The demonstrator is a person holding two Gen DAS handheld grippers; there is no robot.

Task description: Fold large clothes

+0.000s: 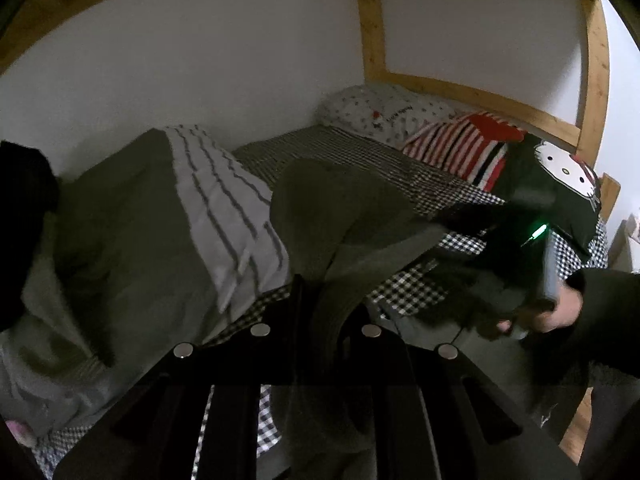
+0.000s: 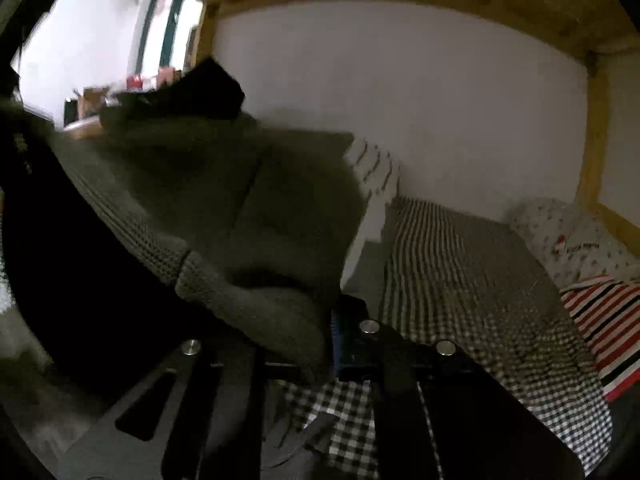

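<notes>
A: Left tongs (image 1: 328, 312) first. Pinched or apart?

B: Pinched narrow on a fold of the olive sweater (image 1: 340, 208), right over the near edge of the bed (image 1: 404, 292). Hard to pick out the tips, though: sunk in cloth and shadow.

A: And the right tongs (image 2: 334, 336)?

B: Closed as well, clamped on a ribbed knit edge of the same sweater, also above the bed's near edge. Only one blue-lined finger (image 2: 340, 328) on show, with its partner under the wool.

A: Whereabouts on the bed, then, that sweater?

B: Lifted off the checked sheet and strung between both tongs, roughly mid-bed. Cut off below by the left tongs' own frame, so impossible to say how far down past the bed's edge. Smeared by blur in the right wrist view.

A: Anything of the person?

B: Just a hand (image 1: 560, 312) and a dark sleeve (image 1: 608, 320) by the bed's near side, blurred, wrapped round the right handle with a green light on it.

A: Rest of the bed?

B: Grey striped quilt (image 1: 224, 200) heaped toward the bed's foot, against the wall. Printed pillow (image 1: 384, 108), red-striped cloth (image 1: 460, 144) and cat-face cushion (image 1: 560, 164) at the bed's head, the cushion partly behind the right tongs. Dark mass (image 1: 24, 200) at the bed's foot, too black to identify.
</notes>
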